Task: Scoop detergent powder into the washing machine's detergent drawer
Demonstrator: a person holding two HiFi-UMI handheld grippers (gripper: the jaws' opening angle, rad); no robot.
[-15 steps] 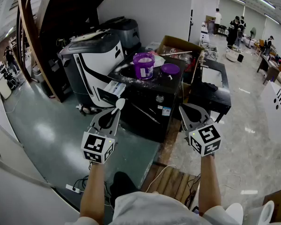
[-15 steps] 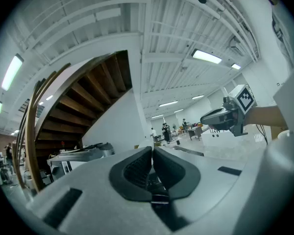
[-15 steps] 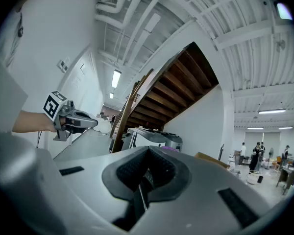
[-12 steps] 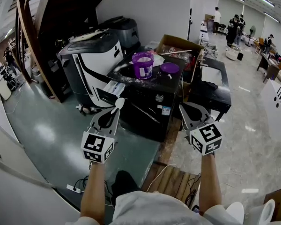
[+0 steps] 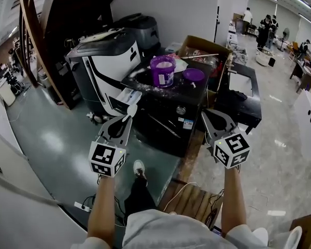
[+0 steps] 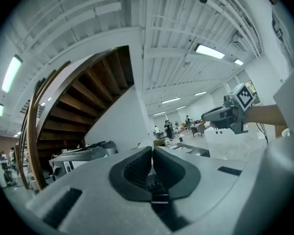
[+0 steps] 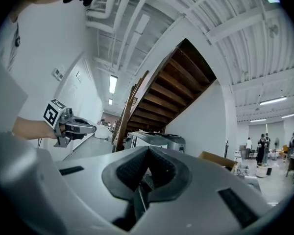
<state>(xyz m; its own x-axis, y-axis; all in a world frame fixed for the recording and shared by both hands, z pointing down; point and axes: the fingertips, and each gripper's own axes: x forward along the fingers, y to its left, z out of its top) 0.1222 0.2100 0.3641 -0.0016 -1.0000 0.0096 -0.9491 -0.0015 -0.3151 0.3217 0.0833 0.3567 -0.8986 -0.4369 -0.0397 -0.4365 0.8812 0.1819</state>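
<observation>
My left gripper (image 5: pixel 123 122) is shut on a white scoop (image 5: pixel 131 111) whose bowl sticks out past the fingertips. It hangs in the air in front of the black washing machine (image 5: pixel 168 119), just short of the white detergent drawer (image 5: pixel 126 97) that stands pulled out at the machine's left. An open purple tub (image 5: pixel 163 71) and its purple lid (image 5: pixel 193 75) sit on the machine's top among spilled white powder. My right gripper (image 5: pixel 211 117) is shut on nothing, level with the left, in front of the machine's right corner. The left gripper view shows shut jaws (image 6: pixel 152 153); the right gripper view too (image 7: pixel 148 155).
A grey and white machine (image 5: pixel 106 61) stands left of the washer beside a wooden stair (image 5: pixel 39 51). Behind are a cardboard box (image 5: pixel 207 53) and a black table (image 5: pixel 241 95). A wooden pallet (image 5: pixel 192 201) and cables lie at my feet. People stand far off at the back right.
The person has stepped forward; a foot in a white shoe now shows below the grippers. Both grippers stay shut and keep their places, and the washer sits slightly closer.
</observation>
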